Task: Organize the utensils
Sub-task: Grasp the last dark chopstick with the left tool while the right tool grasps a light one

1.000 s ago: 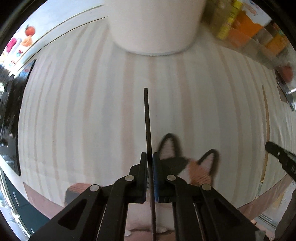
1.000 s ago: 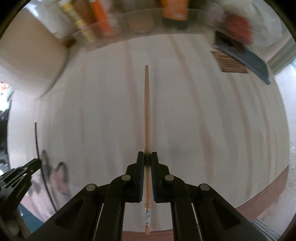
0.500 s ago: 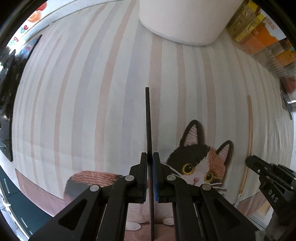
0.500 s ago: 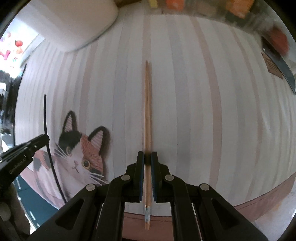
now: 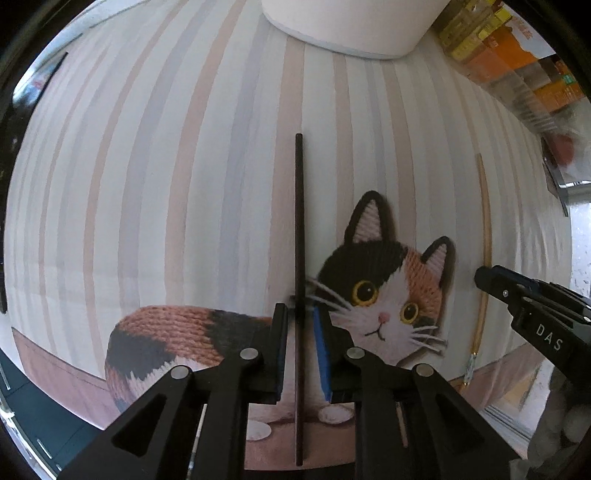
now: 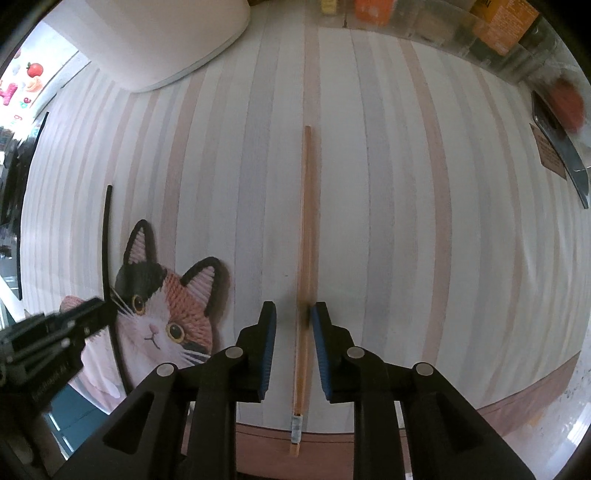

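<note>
A black chopstick [image 5: 299, 258] lies on the striped cat placemat [image 5: 166, 184], running between the jaws of my left gripper [image 5: 299, 317], which is open around it. A wooden chopstick [image 6: 304, 258] lies on the same mat [image 6: 406, 184] between the jaws of my right gripper [image 6: 293, 314], also open. In the left wrist view the wooden chopstick [image 5: 485, 236] and the right gripper [image 5: 517, 291] show at the right. In the right wrist view the black chopstick [image 6: 105, 240] and the left gripper [image 6: 92, 310] show at the left.
A large white container [image 5: 351, 26] stands at the mat's far edge, also seen in the right wrist view [image 6: 159, 37]. A clear bin of orange and yellow packets [image 5: 517, 62] lines the far right. A dark flat object [image 6: 561, 147] lies at the right.
Both grippers have opened and released their chopsticks, which now lie on the mat. Both cameras have dropped lower toward the mat.
</note>
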`<move>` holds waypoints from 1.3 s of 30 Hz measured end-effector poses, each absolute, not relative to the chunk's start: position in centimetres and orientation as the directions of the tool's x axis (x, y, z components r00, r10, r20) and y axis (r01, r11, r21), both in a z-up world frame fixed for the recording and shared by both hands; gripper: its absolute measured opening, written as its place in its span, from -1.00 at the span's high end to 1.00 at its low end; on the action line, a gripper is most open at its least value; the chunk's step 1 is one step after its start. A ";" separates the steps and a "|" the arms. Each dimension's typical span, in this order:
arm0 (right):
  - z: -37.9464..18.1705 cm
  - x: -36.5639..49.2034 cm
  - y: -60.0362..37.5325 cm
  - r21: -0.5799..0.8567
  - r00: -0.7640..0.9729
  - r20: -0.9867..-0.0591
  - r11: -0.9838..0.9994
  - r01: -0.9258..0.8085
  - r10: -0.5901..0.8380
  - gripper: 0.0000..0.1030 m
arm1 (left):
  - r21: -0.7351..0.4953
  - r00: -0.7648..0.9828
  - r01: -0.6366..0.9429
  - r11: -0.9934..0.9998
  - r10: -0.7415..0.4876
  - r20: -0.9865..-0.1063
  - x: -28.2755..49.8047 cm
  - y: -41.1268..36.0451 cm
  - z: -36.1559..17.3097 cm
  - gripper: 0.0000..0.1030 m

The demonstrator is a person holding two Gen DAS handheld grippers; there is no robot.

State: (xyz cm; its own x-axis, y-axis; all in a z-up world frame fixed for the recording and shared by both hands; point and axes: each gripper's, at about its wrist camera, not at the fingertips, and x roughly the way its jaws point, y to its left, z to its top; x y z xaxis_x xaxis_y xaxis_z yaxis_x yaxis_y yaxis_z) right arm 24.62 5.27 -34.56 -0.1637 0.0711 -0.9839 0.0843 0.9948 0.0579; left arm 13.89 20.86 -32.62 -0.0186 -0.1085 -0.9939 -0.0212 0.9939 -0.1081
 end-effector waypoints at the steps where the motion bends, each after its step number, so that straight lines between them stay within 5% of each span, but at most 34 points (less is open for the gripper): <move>1: -34.0 24.4 5.1 0.056 -0.164 -0.984 0.995 0.084 0.069 0.57 | -0.086 -0.013 -0.017 0.996 -0.086 -0.996 13.6 20.5 -32.7 0.85; 3: -34.4 24.3 5.3 0.049 -0.161 -0.985 0.996 0.074 0.060 0.58 | -0.051 0.013 0.007 0.999 -0.051 -0.999 13.0 19.1 -32.6 0.94; 5: -34.7 24.2 6.1 0.018 -0.152 -0.988 0.998 0.058 0.027 0.86 | -0.045 0.026 0.005 0.999 -0.045 -0.999 13.6 18.4 -32.9 0.94; 39: -34.5 25.5 6.9 0.005 -0.130 -0.991 0.999 0.049 0.011 0.86 | -0.026 0.116 0.047 0.999 -0.032 -0.993 17.8 14.7 -28.9 0.94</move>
State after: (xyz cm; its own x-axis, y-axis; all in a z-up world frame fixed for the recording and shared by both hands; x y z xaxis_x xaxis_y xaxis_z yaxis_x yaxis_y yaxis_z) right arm 25.47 6.85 -34.45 -0.1304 0.0109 -0.9914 0.0487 0.9988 0.0045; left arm 17.78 14.66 -28.94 0.1159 -0.0317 -0.9928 0.0467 0.9986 -0.0264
